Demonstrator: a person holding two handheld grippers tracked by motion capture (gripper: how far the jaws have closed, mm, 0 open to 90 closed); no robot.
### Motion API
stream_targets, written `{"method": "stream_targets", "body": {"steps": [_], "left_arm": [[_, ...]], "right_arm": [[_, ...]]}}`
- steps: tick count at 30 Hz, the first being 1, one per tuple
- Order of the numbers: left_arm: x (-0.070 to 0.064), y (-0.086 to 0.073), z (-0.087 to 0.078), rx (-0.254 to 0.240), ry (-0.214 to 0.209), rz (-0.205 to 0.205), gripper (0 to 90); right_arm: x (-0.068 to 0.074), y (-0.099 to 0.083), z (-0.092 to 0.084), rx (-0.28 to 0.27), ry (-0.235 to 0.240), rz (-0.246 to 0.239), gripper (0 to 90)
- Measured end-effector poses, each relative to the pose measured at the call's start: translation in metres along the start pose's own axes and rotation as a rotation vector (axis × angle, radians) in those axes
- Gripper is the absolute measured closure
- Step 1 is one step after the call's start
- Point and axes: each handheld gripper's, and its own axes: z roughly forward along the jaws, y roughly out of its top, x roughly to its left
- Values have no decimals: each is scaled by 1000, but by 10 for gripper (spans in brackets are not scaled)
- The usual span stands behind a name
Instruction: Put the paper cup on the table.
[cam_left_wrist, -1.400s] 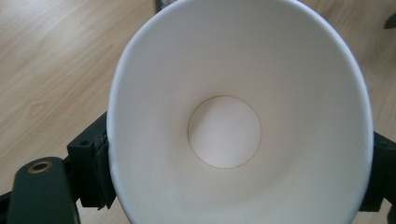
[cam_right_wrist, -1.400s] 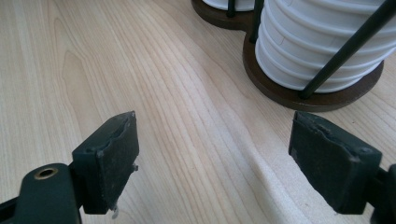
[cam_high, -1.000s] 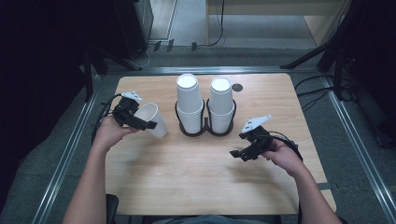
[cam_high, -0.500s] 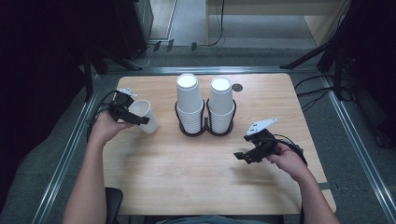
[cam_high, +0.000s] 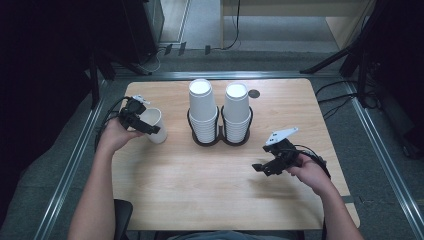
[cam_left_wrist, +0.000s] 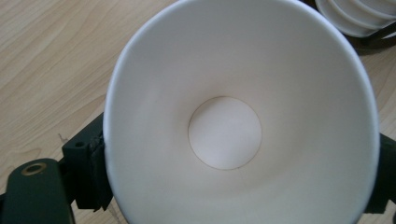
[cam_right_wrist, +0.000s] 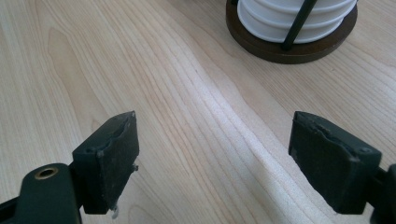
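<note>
While held: left hand-held gripper (cam_high: 145, 125) clamps a white paper cup (cam_high: 156, 125), a jaw on each side of its wall.
Cup position: left part of worktop (cam_high: 200, 185), mouth facing the left gripper's camera (cam_left_wrist: 233, 121).
Right hand-held gripper (cam_high: 265, 167): jaws wide apart, nothing between them, over bare wood.
Cup stacks (cam_high: 220, 112): two, in a dark holder (cam_right_wrist: 289, 49), centre rear.

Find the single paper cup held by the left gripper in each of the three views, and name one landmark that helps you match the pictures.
High view: the paper cup is at the table's left, between the left gripper jaws.
Left gripper view: the cup is centred, mouth open to the camera, jaws at both sides.
Right gripper view: bare wooden table lies ahead.
Shared landmark: the dark cup holder with stacked cups.
</note>
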Motion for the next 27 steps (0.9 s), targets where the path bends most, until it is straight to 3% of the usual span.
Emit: {"method": "stream_targets", "body": {"steps": [8,16,24,27], "left_arm": [[-5,3,2,13,23,7,75],[-3,3,4,-3,6,-28,2],[-2,3,-1,-33,-33,-45,0],[-4,4,-6,-31,-13,-43,0]], "right_arm": [[1,1,0,-5,4,0,164],[-1,-1,1,11,-8,-4,164],[0,-1,1,9,-8,-5,164],[0,0,0,9,-8,-8,164]]}}
